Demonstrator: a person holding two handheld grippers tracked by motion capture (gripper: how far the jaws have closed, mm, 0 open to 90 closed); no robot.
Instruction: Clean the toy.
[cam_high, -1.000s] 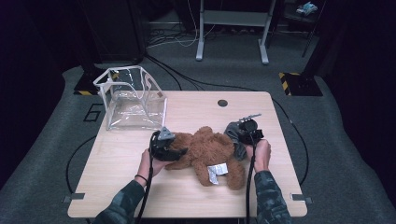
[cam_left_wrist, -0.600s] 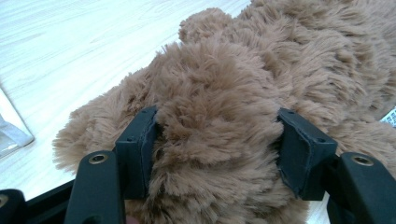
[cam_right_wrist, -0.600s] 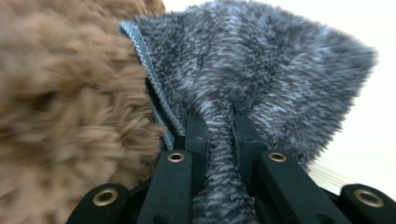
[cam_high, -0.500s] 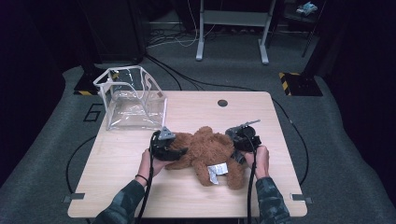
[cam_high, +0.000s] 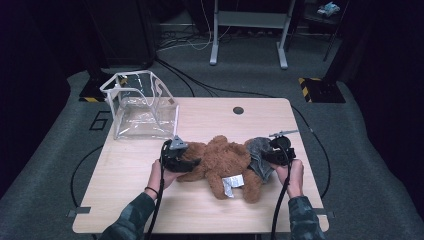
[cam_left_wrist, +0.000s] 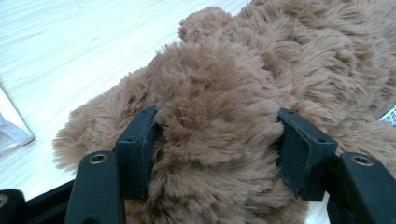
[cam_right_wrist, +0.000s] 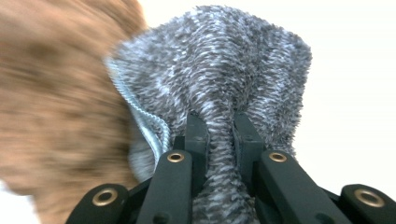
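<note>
Below the clear plastic box (cam_high: 142, 105), on the worktop (cam_high: 200, 215): shaggy brown teddy bear (cam_high: 220, 162), sprawled flat, white tag at its lower side. Left hand-held gripper (cam_high: 186, 163) clamps its fur. Right hand-held gripper (cam_high: 267, 156) pinches grey fleecy cloth (cam_high: 256, 152) at the bear's right edge.

A clear plastic box (cam_high: 142, 106) with white-edged rims stands open-topped at the far left corner of the light wooden tabletop (cam_high: 210, 210). A round dark grommet hole (cam_high: 238, 110) sits near the tabletop's far edge. Beyond, on the grey carpet (cam_high: 350, 150), black cables (cam_high: 200, 85) trail toward a pale metal stand (cam_high: 247, 30), and yellow-black striped tape (cam_high: 307, 82) marks the floor.
</note>
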